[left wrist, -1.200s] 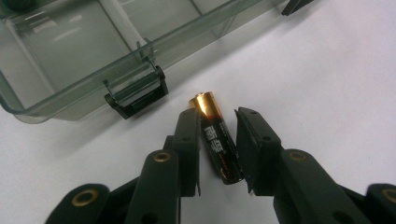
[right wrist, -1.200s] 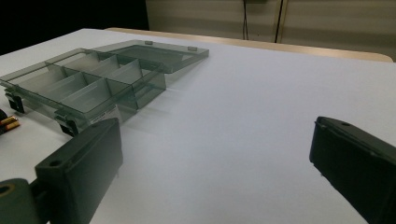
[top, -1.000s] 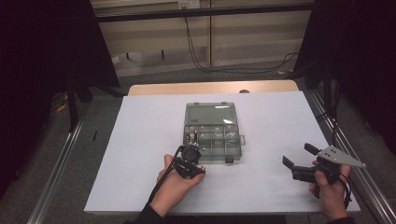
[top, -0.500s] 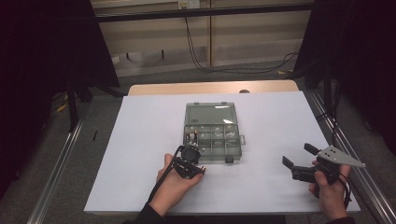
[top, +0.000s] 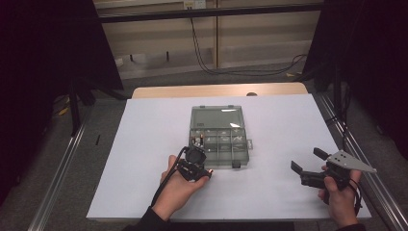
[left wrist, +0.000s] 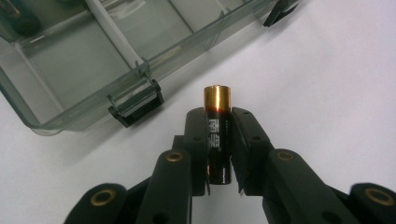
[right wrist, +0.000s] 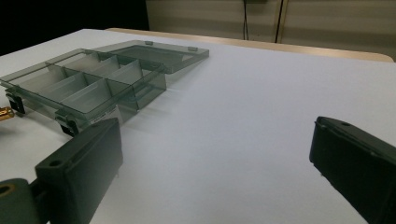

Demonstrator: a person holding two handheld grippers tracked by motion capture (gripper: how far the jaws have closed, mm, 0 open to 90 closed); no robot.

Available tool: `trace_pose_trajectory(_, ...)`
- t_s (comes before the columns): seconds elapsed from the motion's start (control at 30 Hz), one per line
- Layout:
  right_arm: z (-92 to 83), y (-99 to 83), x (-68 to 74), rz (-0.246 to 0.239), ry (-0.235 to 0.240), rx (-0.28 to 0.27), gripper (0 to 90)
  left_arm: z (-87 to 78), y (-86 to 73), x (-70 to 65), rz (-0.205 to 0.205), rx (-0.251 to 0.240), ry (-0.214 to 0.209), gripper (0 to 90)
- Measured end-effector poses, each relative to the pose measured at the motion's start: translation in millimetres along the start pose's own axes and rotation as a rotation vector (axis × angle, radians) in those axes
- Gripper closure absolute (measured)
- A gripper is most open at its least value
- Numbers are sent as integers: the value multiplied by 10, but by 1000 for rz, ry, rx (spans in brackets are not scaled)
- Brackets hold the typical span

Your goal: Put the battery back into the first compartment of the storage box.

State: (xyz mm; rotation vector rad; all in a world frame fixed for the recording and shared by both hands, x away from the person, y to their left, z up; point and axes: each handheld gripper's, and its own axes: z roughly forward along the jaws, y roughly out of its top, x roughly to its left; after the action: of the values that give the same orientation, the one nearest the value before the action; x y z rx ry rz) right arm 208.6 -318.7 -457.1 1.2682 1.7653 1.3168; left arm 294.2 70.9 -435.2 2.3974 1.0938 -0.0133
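We have the left gripper [left wrist: 218, 154] clamped on a battery [left wrist: 218, 135], gold end forward, just off the box [top: 219, 139] at its 7 o'clock corner, near the front latch, likely so we can carry it over the wall into a compartment. Our right gripper [top: 310, 166] waits at 4 o'clock, jaws spread, holding nothing, leaving the box free to reach.

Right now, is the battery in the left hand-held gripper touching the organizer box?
Apart. The left gripper view shows white table surface between the battery, clamped in the left hand-held gripper, and the organizer box.
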Motion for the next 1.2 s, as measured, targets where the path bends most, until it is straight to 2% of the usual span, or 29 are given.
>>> trace_pose_trajectory(0.17,1,0,-2,1,-3,-2,21,-46,38,19,10,-1,-12,776)
trace_pose_trajectory(0.37,1,0,-1,-1,-2,-4,20,-90,81,36,1,-15,-12,776)
trace_pose_trajectory(0.4,-1,1,-3,-2,-1,-3,20,-102,89,48,13,-7,-14,776)
trace_pose_trajectory(1.2,-9,3,1,-1,6,-9,18,-226,183,169,-12,-45,-23,776)
